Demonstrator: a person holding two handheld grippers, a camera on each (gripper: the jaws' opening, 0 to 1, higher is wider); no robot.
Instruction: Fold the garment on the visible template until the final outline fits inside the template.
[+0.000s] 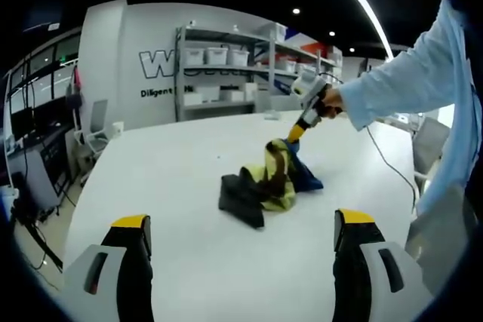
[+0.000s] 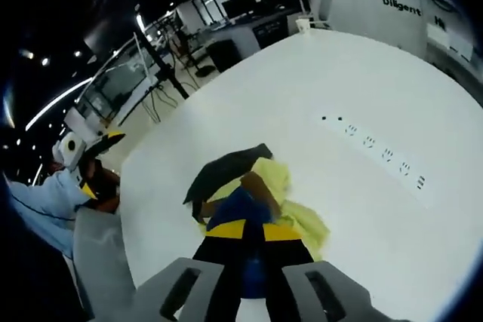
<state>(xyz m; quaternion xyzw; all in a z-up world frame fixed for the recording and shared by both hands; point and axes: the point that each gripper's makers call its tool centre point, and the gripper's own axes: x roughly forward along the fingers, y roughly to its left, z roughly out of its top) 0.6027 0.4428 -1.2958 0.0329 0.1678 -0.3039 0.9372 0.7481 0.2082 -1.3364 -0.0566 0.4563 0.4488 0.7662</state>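
A crumpled garment (image 1: 266, 182) in yellow, black and blue lies in a heap on the white table (image 1: 173, 179). In the left gripper view my left gripper (image 1: 241, 225) stands open near the table's front edge, well short of the heap. My right gripper (image 1: 296, 133), held by a hand, comes in from the right and pinches the heap's raised top. In the right gripper view my right gripper (image 2: 253, 226) is shut on a blue fold of the garment (image 2: 260, 179), whose black flap spreads to the left. My left gripper (image 2: 94, 148) appears at the left edge.
A person's light blue sleeve (image 1: 411, 73) reaches in from the right. A strip of small sockets (image 2: 377, 152) is set in the table beyond the garment. Shelves with white bins (image 1: 226, 62) and office chairs (image 1: 94, 130) stand past the table's far edge.
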